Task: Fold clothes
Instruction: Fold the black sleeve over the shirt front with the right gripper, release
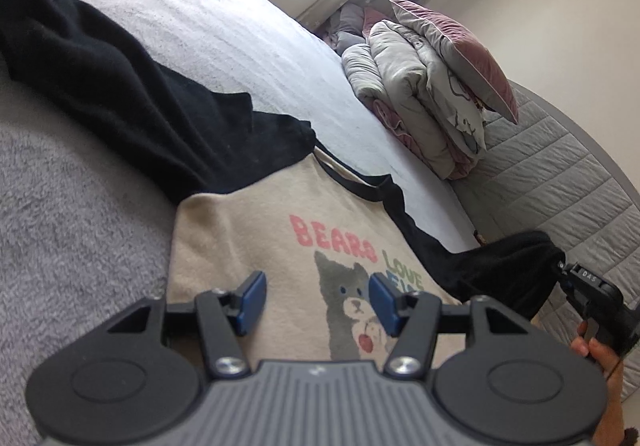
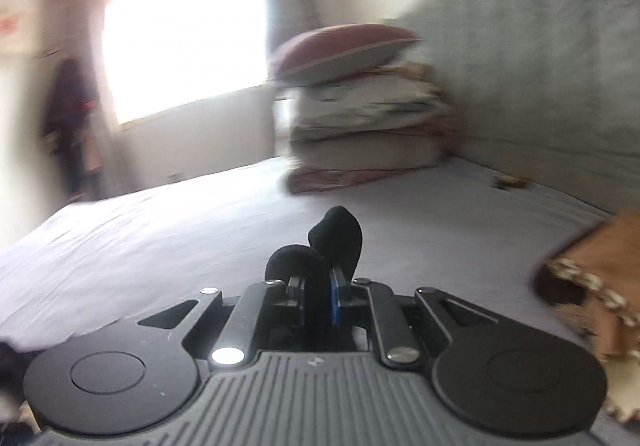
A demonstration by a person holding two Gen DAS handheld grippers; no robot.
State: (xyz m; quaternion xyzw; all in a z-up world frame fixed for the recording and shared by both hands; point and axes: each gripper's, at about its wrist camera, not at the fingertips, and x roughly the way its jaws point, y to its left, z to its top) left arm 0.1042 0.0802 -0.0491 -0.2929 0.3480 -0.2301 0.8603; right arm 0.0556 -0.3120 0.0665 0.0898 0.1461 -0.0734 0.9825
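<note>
Heavily smeared by motion, the right wrist view: window (image 2: 182,41) blown out to white, a dark shape beside it at the left (image 2: 70,117) not identifiable, small brownish bits on the sheet by the headboard too blurred to name. Cut off at the right edge there, a tan fabric with a pale fringed trim (image 2: 592,282), kind of item unclear. Clenched on a fold of black cloth, the right gripper (image 2: 320,298), blue pads nearly together with the black sleeve (image 2: 340,242) bulging up above them; rest of the garment out of that frame. Shown only by the left wrist view: the sweater (image 1: 280,246) lying flat on the bed (image 1: 240,41), cream body with a cat print and the lettering "BEARS LOVE", the lower line of text hidden behind a blue pad. Also only there, the far black sleeve (image 1: 120,85) stretched out toward the upper left over a grey fleecy blanket (image 1: 60,226), and the near sleeve lifted off the bed at the right, running to the other gripper, whose body and a hand (image 1: 600,358) holding it are partly cropped. Released and empty, the left gripper (image 1: 318,298), jaws spread apart above the print, contact with the fabric not discernible. Counted: two grippers, one sweater, two sleeves, one pink pillow (image 1: 460,45) atop one stack of folded bedding (image 1: 408,97), seen in both views.
</note>
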